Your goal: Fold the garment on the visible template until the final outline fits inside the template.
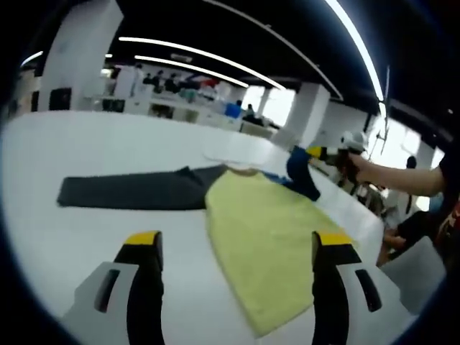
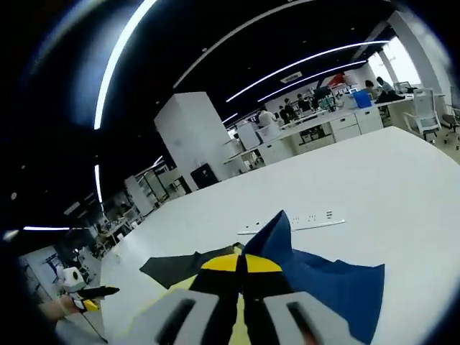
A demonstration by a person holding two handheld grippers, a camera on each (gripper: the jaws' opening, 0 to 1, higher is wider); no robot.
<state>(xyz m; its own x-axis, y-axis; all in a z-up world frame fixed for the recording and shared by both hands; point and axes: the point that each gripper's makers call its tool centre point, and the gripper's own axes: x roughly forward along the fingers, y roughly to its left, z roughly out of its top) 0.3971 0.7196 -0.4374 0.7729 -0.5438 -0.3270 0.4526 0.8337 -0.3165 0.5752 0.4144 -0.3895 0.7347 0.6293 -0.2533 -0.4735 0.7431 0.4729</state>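
On the white table (image 1: pixel 65 144) lies a yellow-green template sheet (image 1: pixel 266 237). A garment rests across its far edge, with a dark grey part (image 1: pixel 129 191) stretched out to the left and a blue part (image 1: pixel 302 172) lifted at the right. My right gripper (image 2: pixel 241 264) is shut on a peak of the blue cloth (image 2: pixel 323 284), and it appears in the left gripper view (image 1: pixel 338 154) with a person's hand behind it. My left gripper (image 1: pixel 237 241) stands open above the template's near edge, holding nothing. It also shows in the right gripper view (image 2: pixel 90 293), at the lower left.
A white power strip (image 2: pixel 295 220) lies on the table (image 2: pixel 402 180) just beyond the garment. Desks, white pillars and seated people fill the room behind. A white chair (image 1: pixel 424 266) stands past the table's right edge.
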